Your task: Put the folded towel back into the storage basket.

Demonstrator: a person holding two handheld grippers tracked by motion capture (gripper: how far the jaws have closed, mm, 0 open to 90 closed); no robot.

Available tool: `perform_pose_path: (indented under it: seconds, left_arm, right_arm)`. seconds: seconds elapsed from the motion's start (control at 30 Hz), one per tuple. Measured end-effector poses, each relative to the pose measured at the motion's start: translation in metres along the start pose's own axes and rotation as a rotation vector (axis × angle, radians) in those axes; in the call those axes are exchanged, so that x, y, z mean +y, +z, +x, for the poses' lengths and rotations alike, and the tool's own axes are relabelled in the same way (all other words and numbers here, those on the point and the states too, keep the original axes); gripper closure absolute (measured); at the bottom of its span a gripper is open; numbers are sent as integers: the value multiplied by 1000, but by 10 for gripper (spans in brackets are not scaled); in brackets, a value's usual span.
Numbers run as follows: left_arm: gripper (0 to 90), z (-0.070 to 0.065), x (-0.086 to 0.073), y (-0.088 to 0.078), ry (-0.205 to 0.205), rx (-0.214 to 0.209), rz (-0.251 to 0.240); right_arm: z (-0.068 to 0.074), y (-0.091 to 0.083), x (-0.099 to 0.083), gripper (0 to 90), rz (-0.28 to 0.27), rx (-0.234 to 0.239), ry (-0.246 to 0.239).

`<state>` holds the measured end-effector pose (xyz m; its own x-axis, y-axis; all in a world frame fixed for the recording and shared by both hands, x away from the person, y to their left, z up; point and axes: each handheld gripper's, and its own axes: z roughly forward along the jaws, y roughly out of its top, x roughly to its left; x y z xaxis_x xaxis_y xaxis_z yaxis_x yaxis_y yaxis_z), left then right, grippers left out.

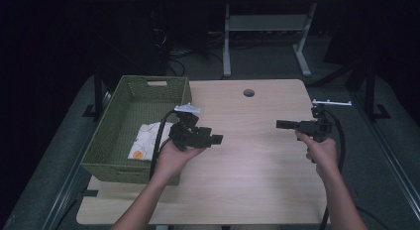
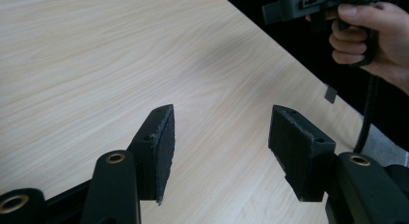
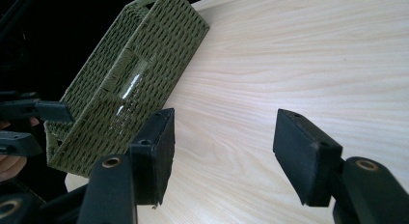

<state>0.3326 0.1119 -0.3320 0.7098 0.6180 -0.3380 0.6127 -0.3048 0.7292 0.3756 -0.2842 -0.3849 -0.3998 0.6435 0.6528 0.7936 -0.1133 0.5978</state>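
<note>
Holding both tools above the bare counter [image 1: 257,155], we have the left gripper [image 1: 216,139] and the right gripper [image 1: 281,124] with jaws parted wide and nothing between the pads. The white cloth [image 1: 146,138] lies inside the green basket [image 1: 111,168] at the counter's left edge. We should keep the jaws parted and come in over the basket's rim. The counter's middle offers open room; its right edge sits near our right hand [image 1: 322,150].
</note>
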Motion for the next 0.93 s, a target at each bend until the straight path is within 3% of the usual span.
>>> perform_pose_path:
  seconds: [0.7, 0.93]
  left_arm:
    - [387, -23, -25, 32, 14, -54, 41]
    - [368, -32, -30, 35, 31, -72, 46]
  right_arm:
    - [-29, -31, -27, 369, -11, -39, 50]
    - [-35, -42, -38, 348, -30, -51, 60]
